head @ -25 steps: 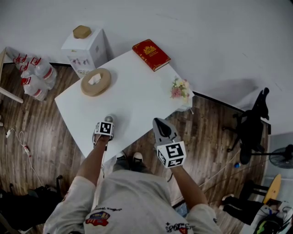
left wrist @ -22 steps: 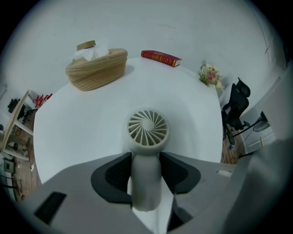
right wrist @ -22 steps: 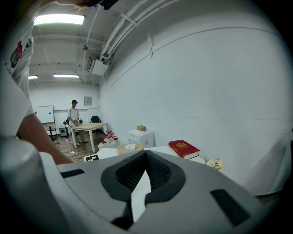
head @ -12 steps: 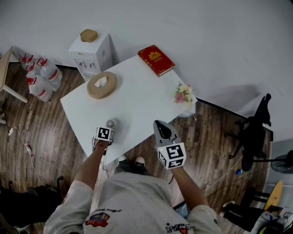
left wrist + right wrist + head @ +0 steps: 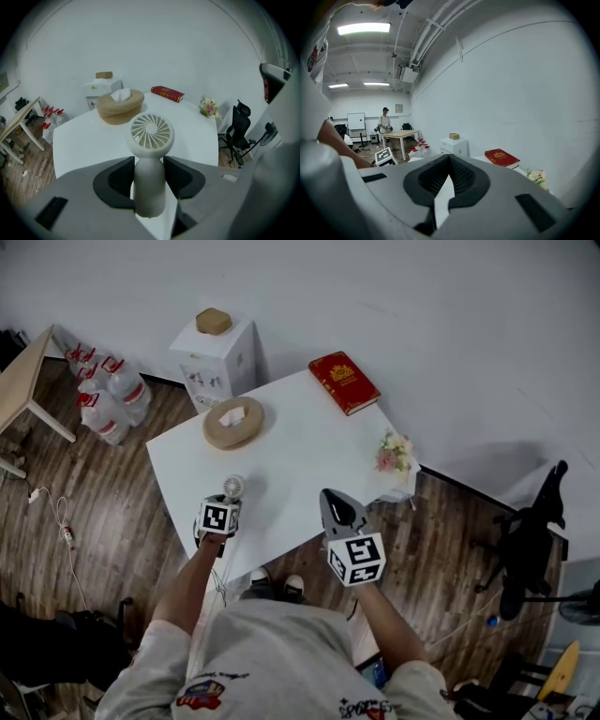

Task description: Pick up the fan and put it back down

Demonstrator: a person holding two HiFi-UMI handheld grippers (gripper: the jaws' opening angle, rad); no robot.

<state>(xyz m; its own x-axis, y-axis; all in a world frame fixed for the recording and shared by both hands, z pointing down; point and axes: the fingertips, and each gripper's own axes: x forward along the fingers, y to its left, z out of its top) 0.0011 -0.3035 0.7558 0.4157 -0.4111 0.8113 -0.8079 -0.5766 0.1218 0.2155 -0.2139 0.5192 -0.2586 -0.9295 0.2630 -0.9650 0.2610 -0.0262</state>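
Fan (image 5: 152, 133) sits upright in my L gripper (image 5: 149, 168), pads clamped on its handle, jaws part-open w/ fan head above them, over table (image 5: 309, 456) near front edge. R gripper (image 5: 449, 164) jaws closed together, empty.

My left tool (image 5: 228, 502) and right tool (image 5: 334, 500) are grey moulded shells, and each carries a white cube (image 5: 356, 559) printed with black square markers. Inside the shells I see dark ribbed pads (image 5: 465, 177). The wearer's T-shirt (image 5: 281, 652) is light grey and short-sleeved, with colourful prints (image 5: 202, 687) on both sleeves.
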